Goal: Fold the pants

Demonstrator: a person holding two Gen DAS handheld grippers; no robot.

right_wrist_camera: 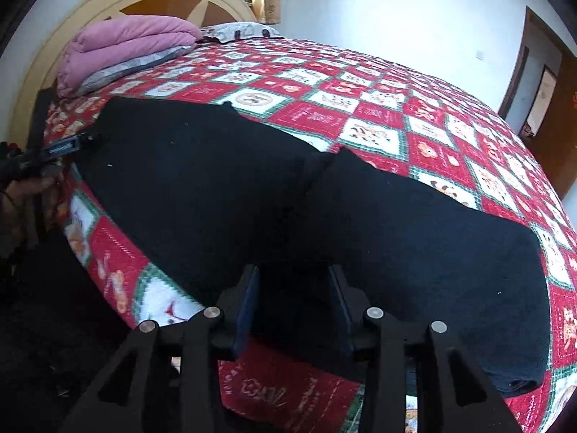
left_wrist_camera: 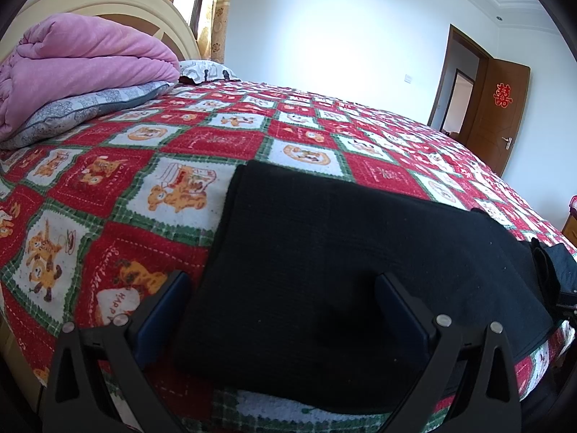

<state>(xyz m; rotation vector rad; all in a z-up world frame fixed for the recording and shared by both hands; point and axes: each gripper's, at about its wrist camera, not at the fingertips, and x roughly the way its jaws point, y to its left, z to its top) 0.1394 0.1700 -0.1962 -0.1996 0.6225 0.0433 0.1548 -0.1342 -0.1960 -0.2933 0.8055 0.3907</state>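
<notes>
Black pants (left_wrist_camera: 342,252) lie flat and lengthwise on the bed's red patchwork quilt (left_wrist_camera: 216,137), near its front edge. My left gripper (left_wrist_camera: 285,288) hovers open and wide over their left end; one finger is over the quilt, the other over the cloth. In the right wrist view the pants (right_wrist_camera: 252,180) stretch from far left to near right, with a fold line across the middle. My right gripper (right_wrist_camera: 294,288) stands partly open over their near edge, black cloth showing between its fingers, nothing pinched. A hand (right_wrist_camera: 21,195) holds the left gripper at the far left.
A folded pink blanket (left_wrist_camera: 79,61) on a grey pillow (left_wrist_camera: 83,108) sits by the cream headboard (left_wrist_camera: 119,0). The quilt (right_wrist_camera: 396,108) beyond the pants is bare. A brown door (left_wrist_camera: 497,108) stands ajar at the right. Dark floor lies below the bed's near edge.
</notes>
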